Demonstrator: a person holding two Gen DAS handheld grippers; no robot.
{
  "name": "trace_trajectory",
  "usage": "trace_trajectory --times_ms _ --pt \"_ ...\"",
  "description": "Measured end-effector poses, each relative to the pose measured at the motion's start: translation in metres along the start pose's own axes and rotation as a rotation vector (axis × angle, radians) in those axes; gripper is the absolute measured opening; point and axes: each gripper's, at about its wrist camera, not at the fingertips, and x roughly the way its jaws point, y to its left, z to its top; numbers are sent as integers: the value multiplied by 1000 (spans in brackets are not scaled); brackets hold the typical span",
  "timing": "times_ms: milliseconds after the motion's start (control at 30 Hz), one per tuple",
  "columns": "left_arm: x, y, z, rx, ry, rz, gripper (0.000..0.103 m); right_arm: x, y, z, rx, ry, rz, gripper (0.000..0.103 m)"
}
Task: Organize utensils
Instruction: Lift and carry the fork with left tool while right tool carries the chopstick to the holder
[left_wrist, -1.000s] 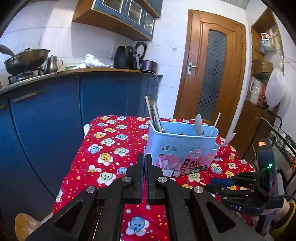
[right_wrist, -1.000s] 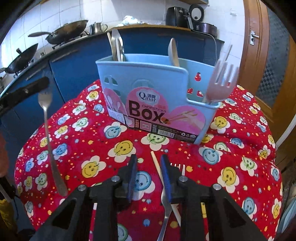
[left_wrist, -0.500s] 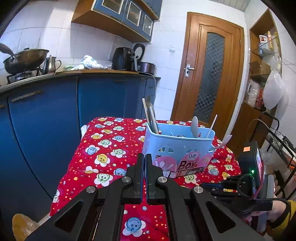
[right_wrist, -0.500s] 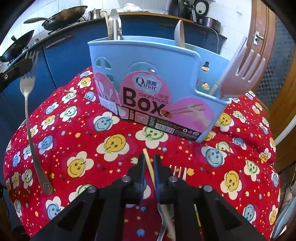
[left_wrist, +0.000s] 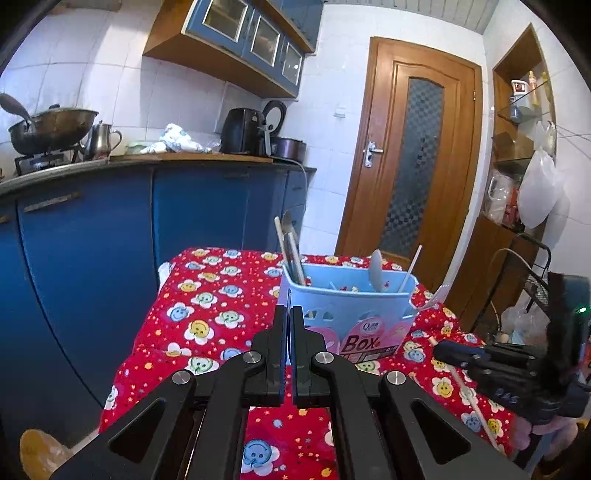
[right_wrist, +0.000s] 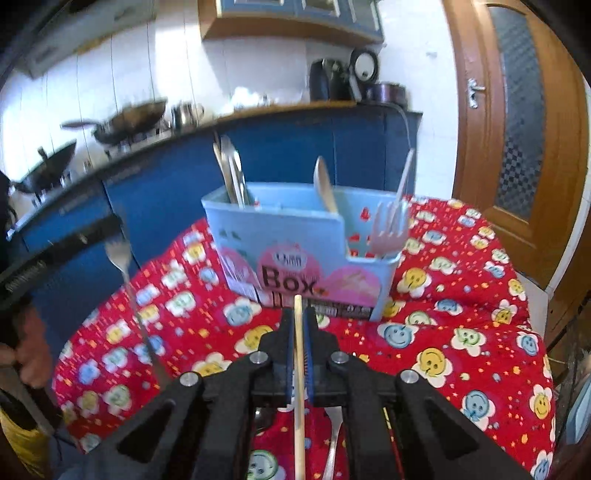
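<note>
Right tongs (right_wrist: 300, 325) clenched on a chopstick (right_wrist: 299, 387), held above the bench (right_wrist: 461, 332) before the blue utensil box (right_wrist: 295, 236). Left tongs (left_wrist: 287, 325) clenched on a metal fork (right_wrist: 127, 288).

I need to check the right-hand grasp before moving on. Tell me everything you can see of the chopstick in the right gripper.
The chopstick is one thin, straight, pale stick, wood or bamboo by its look. It is clamped between the shut fingers of the right gripper, with its blunt tip poking out past them towards the blue utensil box and its long tail running back under the gripper. The left wrist view shows it slanting down over the red tablecloth. Whether the tail still touches the cloth I cannot tell.
</note>
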Motion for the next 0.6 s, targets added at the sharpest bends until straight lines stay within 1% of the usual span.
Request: trace_trajectory --times_ms 100,267,400,600 --pt "-5 -3 4 7 -14 -4 1 -14 -1 5 35 -49 20 6" --pt "-13 -7 13 12 -47 -5 1 -40 -2 16 58 -135 32 6" --pt "-22 -12 27 27 -89 7 1 -59 -5 24 93 -217 40 6" --pt "-28 -19 51 64 -153 32 1 -72 -13 29 134 -264 46 6"
